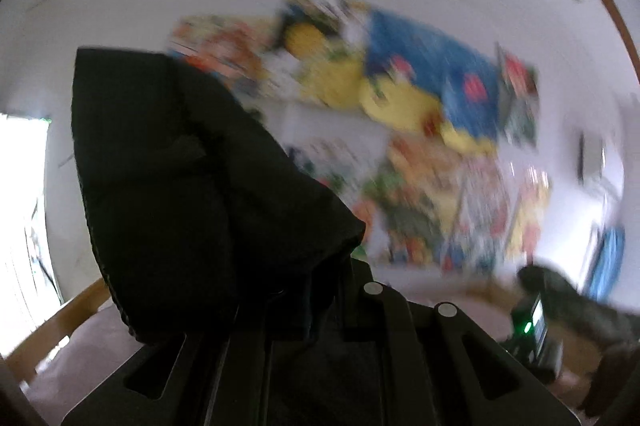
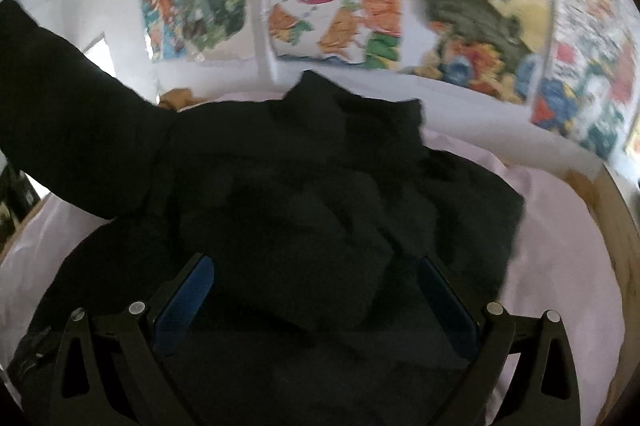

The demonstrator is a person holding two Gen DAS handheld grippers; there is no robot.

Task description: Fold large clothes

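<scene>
The left gripper [image 1: 316, 290] pinches a fold of the black garment [image 2: 320, 194] and holds it up before the poster-covered wall [image 1: 400, 106], while the right gripper [image 2: 316, 290] hangs spread wide over the rest, heaped on the pink bedsheet [image 2: 560, 266]

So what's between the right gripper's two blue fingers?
In the right wrist view, the black garment lies bunched between the open right gripper's fingers, on the pink sheet.
</scene>
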